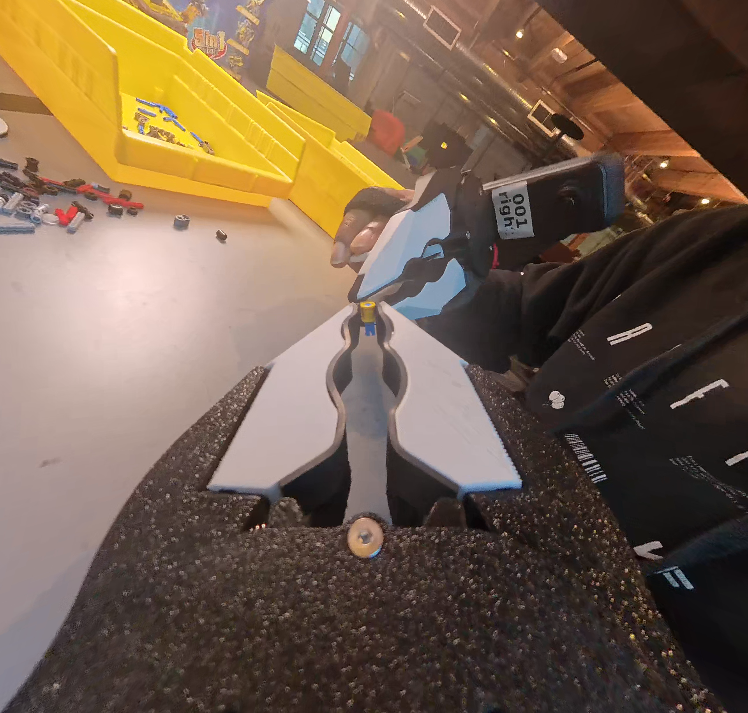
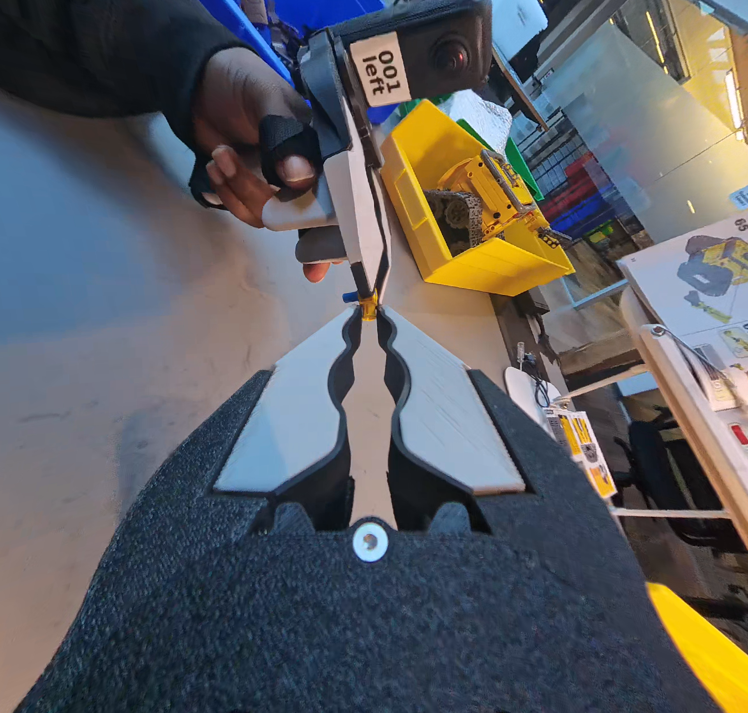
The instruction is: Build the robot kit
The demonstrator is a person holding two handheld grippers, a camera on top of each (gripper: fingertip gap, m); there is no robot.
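Left of the small yellow bushing (image 1: 366,312), loose red, grey and black building pieces (image 1: 60,203) lie scattered on the grey tabletop (image 1: 162,329), beside a yellow bin (image 1: 194,159) holding blue pins. The left gripper (image 1: 367,309) has its fingers clenched on that bushing, whose blue peg (image 1: 368,328) runs back along the fingers, so the long axis follows the gripper. The right gripper (image 2: 367,309) meets it tip to tip, fingers nearly together on the yellow part. To do this well, both tools probably need to stay coaxial and press gently. Right of the bushing, a yellow tracked model (image 2: 481,199) sits in another yellow bin (image 2: 506,264).
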